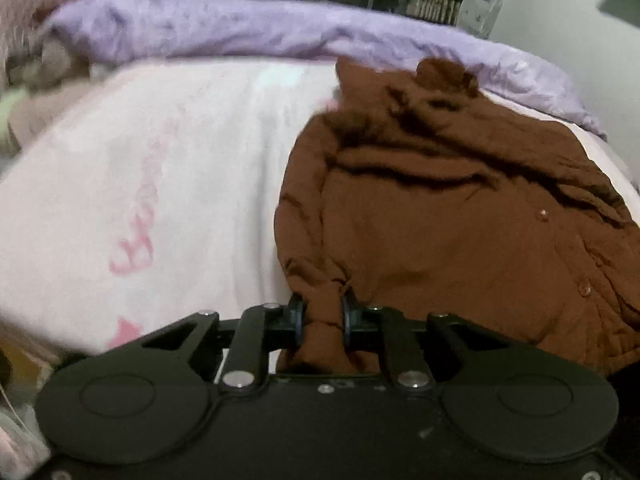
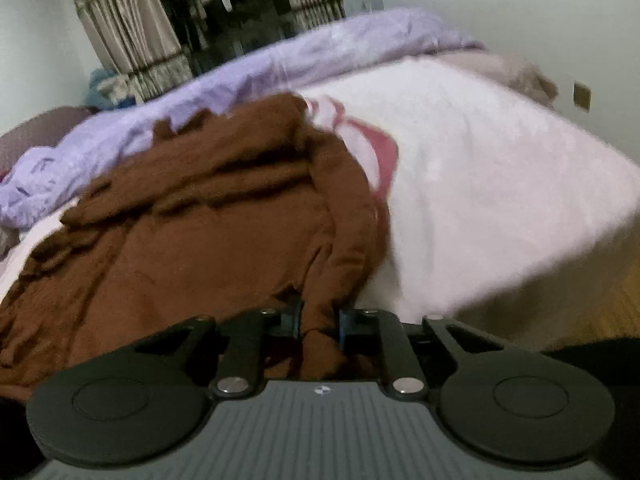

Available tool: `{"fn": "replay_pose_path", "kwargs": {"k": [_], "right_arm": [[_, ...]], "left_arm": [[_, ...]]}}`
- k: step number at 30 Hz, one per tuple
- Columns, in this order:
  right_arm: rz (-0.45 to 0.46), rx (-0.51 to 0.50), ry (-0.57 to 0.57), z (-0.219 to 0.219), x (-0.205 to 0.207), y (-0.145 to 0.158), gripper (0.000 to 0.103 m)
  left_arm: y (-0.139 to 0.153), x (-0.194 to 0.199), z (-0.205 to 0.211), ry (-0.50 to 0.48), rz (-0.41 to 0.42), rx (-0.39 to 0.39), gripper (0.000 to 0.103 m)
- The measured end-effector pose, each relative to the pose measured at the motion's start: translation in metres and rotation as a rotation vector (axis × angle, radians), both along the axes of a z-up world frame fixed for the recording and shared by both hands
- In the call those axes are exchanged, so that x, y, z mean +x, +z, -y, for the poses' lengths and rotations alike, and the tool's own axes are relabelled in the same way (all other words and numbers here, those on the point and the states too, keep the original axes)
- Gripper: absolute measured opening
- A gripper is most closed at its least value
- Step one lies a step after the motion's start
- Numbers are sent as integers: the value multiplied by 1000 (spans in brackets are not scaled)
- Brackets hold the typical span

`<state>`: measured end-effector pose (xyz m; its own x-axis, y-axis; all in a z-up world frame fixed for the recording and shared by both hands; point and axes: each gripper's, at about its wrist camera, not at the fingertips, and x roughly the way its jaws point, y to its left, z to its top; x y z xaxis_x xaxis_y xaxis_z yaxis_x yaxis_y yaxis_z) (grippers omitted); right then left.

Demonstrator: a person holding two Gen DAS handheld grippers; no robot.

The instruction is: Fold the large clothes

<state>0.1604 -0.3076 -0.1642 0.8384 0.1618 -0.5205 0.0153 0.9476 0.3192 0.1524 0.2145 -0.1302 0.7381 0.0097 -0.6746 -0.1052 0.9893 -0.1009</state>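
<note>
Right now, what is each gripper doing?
Left gripper: closed on the brown garment.
Right gripper: closed on the same garment.

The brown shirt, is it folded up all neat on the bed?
No, the brown shirt lies rumpled in uneven folds on the pink bedsheet, its near edge bunched in the left claw.

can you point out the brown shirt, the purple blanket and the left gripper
brown shirt (image 1: 460, 240): left wrist view, on the flat front panel beside the buttons.
purple blanket (image 1: 240, 28): left wrist view, on the rumpled ridge along the bed's far side.
left gripper (image 1: 323, 322): left wrist view, between the fingertips, which pinch a bunched shirt edge.
</note>
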Motion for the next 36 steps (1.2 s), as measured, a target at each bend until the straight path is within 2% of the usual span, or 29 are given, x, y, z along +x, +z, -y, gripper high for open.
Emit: {"fn": "replay_pose_path", "kwargs": {"k": [4,7,9,11,12,14,16,21,27,30,32,35,36], "right_arm": [[126,-27,1,-7,-19,35,15],[97,-51,-18,-10,-16,38,15],[26,-89,-33,-14,-8,25,15],[-15,-76,-41,-14,0,16,15],[-3,-63,-44,-14,2,19,15],[59,-21,-45,-10,8,38,15],[112,11,-33,-7,22,62,15],[191,-42,-56,-17,88,114,14],[181,-33,-84,-13,181,144,14],[113,-38,-84,-14,232,129,15],[67,-51,-89,-19,255,108,15],[-9,-111,-51,-29,280,73,15],[-17,-143,-39,-32,285,65,16]], "left_arm": [[27,-8,6,12,72,28,14],[22,-7,9,22,56,32,14],[5,-6,7,36,-6,25,14],[-5,2,0,59,-48,-11,13],[-1,7,-4,67,-42,-33,13],[17,18,-10,69,28,-54,13],[37,38,-10,76,83,-45,13],[82,107,2,72,172,11,12],[120,202,6,80,222,80,13],[110,247,-1,81,221,67,13],[84,270,-6,83,210,43,14],[36,299,-14,91,105,19,16],[25,304,-16,83,95,12,18]]}}
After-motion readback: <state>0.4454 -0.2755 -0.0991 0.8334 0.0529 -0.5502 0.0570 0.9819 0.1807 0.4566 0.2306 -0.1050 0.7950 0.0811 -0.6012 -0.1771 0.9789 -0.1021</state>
